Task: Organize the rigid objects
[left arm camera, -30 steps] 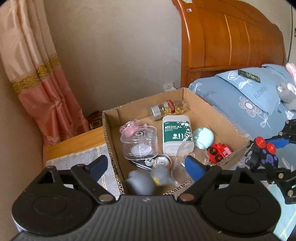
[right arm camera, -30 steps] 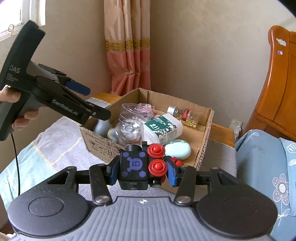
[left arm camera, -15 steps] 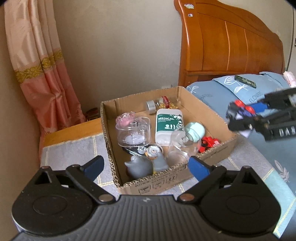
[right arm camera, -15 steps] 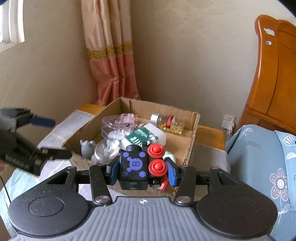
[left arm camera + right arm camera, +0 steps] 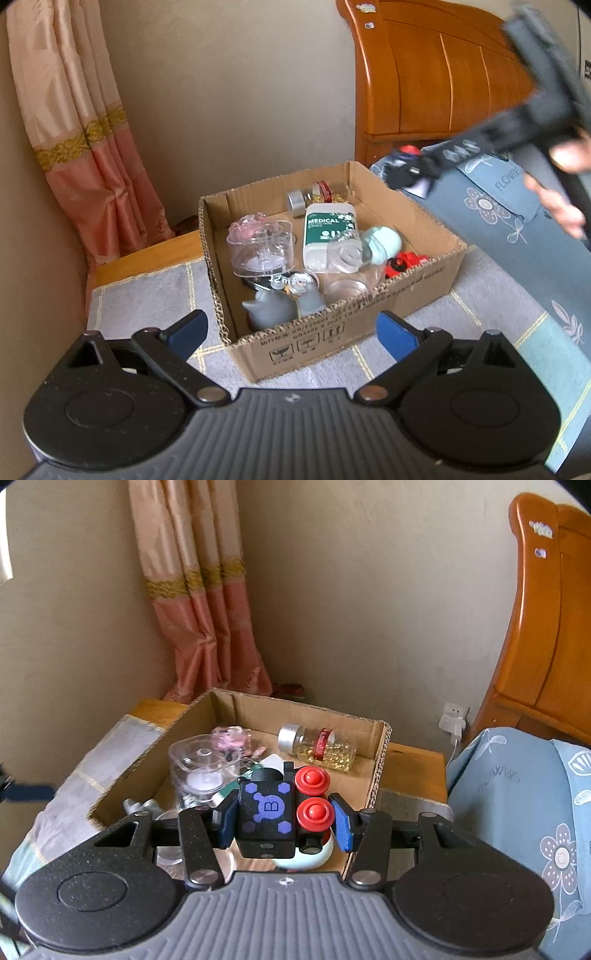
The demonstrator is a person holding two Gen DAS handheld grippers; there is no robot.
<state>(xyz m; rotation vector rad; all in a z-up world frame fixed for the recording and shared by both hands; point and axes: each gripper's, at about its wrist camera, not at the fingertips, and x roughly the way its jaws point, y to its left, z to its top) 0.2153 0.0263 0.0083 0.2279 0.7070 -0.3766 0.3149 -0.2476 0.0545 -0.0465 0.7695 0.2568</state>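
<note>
Sorting underway: a cardboard box (image 5: 332, 332) sits on a grey checked cloth over the surface, centre of the left wrist view, already partly filled with rigid things.
Box contents, back: a clear jar of yellow capsules (image 5: 321, 744) with a silver cap lies on its side near the far wall.
Box contents, middle: a white and green bottle marked MEDICAL (image 5: 330, 232) lies flat; left of it stands a clear plastic case (image 5: 260, 247) with something pink on top; right of it a pale mint rounded case (image 5: 382, 243).
Box contents, front: a grey figurine (image 5: 271, 314), a clear cup (image 5: 347, 273) on its side, and a red toy (image 5: 404, 264) tucked by the right wall.
Left tongs (image 5: 291, 332): spread wide and holding nothing, hanging just in front of the box's near wall, lower centre of the frame.
Right tongs (image 5: 282, 818): closed on a black block toy (image 5: 267, 812) with purple markings, a letter B and two red knobs — the blue pads press on both its sides.
Toy's position: in the right wrist view it hangs over the near right part of the box; in the left wrist view it shows blurred at upper right, above the box's far right corner.
Done so far: judging by the box, most items seem to be in already.
Left to do: the block toy is not yet set down — it looks like the next piece to go in.
Unknown: whether other loose objects wait outside these views cannot be told.
</note>
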